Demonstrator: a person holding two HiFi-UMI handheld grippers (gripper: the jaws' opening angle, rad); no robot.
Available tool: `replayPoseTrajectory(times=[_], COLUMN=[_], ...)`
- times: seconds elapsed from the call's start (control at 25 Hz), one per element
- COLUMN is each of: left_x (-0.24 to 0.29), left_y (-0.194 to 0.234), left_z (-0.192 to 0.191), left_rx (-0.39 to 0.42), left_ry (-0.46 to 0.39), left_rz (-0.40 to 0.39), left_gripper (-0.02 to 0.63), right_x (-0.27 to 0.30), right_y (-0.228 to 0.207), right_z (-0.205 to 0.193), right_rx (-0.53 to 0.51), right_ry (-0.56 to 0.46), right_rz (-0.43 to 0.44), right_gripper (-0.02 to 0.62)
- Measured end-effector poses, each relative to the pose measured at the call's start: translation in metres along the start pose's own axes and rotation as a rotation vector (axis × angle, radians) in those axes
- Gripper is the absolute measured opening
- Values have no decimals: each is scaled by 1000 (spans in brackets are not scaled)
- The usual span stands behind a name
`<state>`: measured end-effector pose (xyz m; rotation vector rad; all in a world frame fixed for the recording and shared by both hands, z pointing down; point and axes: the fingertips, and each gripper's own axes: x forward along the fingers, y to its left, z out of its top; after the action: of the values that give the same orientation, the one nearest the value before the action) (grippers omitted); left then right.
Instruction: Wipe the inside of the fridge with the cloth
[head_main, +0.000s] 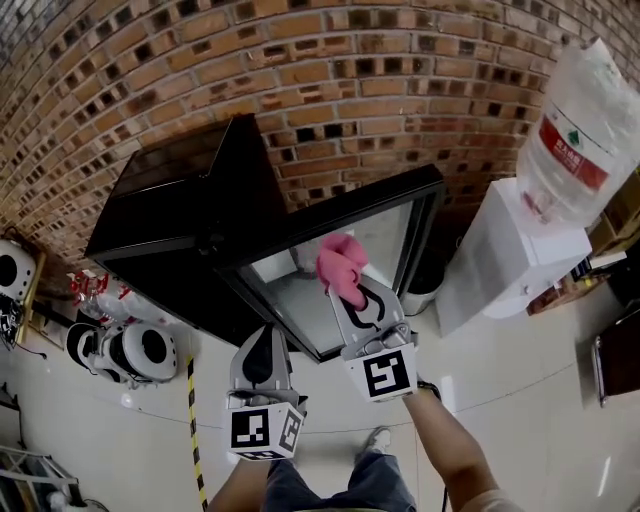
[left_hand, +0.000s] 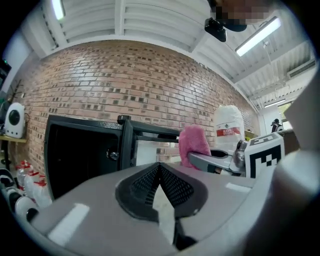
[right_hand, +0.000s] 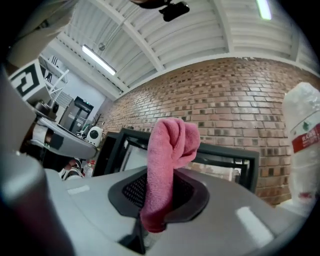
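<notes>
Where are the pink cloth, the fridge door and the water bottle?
pink cloth (right_hand: 172, 140), right gripper view, folded upper part.
fridge door (head_main: 370, 199), head view, black frame's top edge.
water bottle (head_main: 575, 150), head view, red label.

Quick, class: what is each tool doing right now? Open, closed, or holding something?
Left tool: closed, with nothing between its jaws.
Right tool: closed on the pink cloth.
</notes>
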<state>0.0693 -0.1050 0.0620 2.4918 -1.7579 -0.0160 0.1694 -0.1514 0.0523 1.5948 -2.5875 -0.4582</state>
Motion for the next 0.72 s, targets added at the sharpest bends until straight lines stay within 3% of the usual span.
replayPoseTrajectory(times=[0.4, 0.56, 0.72], left_x=[-11, -12, -11], left_y=[-32, -26, -24], left_z=[-11, -14, -25], left_rx=[38, 28, 38], left_ry=[49, 67, 74], left_rz=[118, 145, 135], left_gripper=[9, 9, 9], right_x=[-24, -22, -30], right_y=[-130, -145, -137], right_z=[-57, -71, -46], right_rx=[8, -8, 20], right_ry=[28, 35, -48], right_rz=[-135, -155, -199], right_gripper=[60, 60, 60])
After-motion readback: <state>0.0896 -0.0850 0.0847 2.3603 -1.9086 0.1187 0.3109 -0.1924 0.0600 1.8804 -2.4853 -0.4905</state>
